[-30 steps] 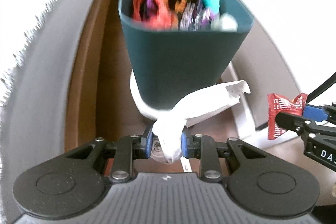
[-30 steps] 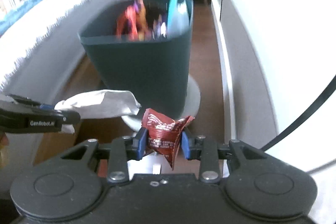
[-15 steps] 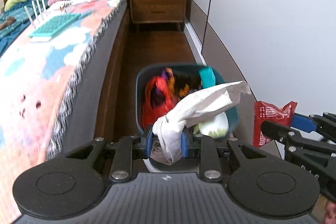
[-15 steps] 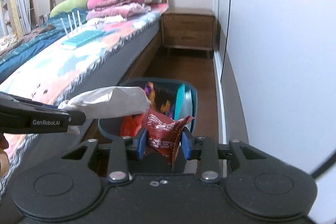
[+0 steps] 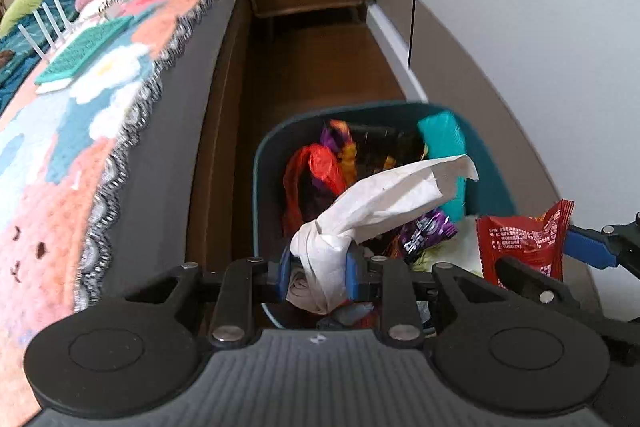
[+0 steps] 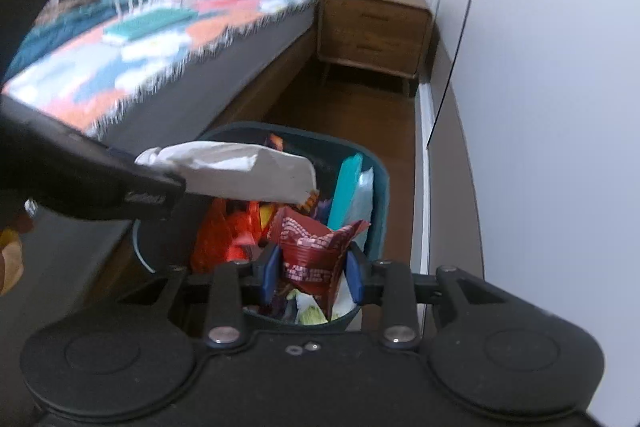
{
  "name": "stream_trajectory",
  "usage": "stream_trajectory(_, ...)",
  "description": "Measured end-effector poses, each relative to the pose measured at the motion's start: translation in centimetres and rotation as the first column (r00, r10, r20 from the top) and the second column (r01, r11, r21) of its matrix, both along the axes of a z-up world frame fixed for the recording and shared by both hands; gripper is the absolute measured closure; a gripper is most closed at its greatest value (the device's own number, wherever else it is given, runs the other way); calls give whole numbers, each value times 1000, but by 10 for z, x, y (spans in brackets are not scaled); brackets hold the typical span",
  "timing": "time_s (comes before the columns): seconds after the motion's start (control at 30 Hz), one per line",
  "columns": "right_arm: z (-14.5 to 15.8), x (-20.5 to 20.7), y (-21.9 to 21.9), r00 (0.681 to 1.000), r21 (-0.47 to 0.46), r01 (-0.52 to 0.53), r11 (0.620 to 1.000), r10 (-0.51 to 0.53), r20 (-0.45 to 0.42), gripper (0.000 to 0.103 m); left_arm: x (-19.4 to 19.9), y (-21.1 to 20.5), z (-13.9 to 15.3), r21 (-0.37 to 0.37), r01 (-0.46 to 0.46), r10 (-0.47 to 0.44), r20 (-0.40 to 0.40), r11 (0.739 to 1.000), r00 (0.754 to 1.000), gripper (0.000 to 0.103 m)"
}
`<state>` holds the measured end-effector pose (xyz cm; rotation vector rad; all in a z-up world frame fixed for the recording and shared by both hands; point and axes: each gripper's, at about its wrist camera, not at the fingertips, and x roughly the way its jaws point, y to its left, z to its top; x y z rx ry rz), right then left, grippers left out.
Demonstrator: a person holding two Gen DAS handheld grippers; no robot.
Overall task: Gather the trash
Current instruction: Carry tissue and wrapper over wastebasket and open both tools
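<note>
A crumpled white paper tissue (image 5: 352, 227) is pinched in the left tool (image 5: 318, 269), and a red foil snack wrapper (image 6: 316, 251) in the right tool (image 6: 312, 273), both over the full dark-teal plastic bin (image 5: 276, 147). Released, either piece could slide off the heaped rubbish onto the wooden floor (image 5: 320, 67).
</note>
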<state>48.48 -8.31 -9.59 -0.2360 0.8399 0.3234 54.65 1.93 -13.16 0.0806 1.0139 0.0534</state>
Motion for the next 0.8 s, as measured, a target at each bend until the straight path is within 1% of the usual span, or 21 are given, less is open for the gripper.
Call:
stream_trajectory(0.13, -17, 6, 4, 999, -10, -9, 1000, 8, -36, 70, 11, -2, -25, 37, -2, 3, -27, 999, 1000, 78)
stream_trajectory(0.23, -29, 16, 7, 998, -7, -10, 1000, 10, -66, 70, 20, -3, -42, 39, -1, 4, -59, 999, 998, 78)
stream_trajectory(0.4, -44, 25, 12, 995, -44, -21, 999, 17, -95, 70, 33, -5, -64, 35, 6, -2, -114, 999, 994, 78)
stream_trajectory(0.47, -48, 29, 11, 994, -45, -24, 999, 19, -104, 68, 36, -7, -69, 36, 13, -9, -126, 999, 992, 77)
stream_trajectory(0.5, -49, 30, 10, 994, -38, -23, 999, 19, -109, 69, 37, -9, -71, 42, 14, -9, -128, 999, 992, 77)
stream_trajectory(0.63, -52, 33, 6, 992, -16, -10, 1000, 8, -125, 65, 41, -12, -80, 36, 27, -21, -157, 999, 987, 77)
stream_trajectory(0.67, -52, 33, 4, 992, -9, -6, 1000, 5, -128, 63, 41, -13, -81, 37, 31, -25, -161, 999, 987, 76)
stream_trajectory(0.7, -51, 32, 3, 992, -1, -4, 1000, 4, -129, 61, 41, -13, -82, 33, 37, -31, -166, 999, 986, 73)
stream_trajectory(0.8, -47, 29, -1, 992, 22, 7, 1000, -4, -129, 58, 37, -14, -79, 29, 36, -30, -160, 999, 987, 72)
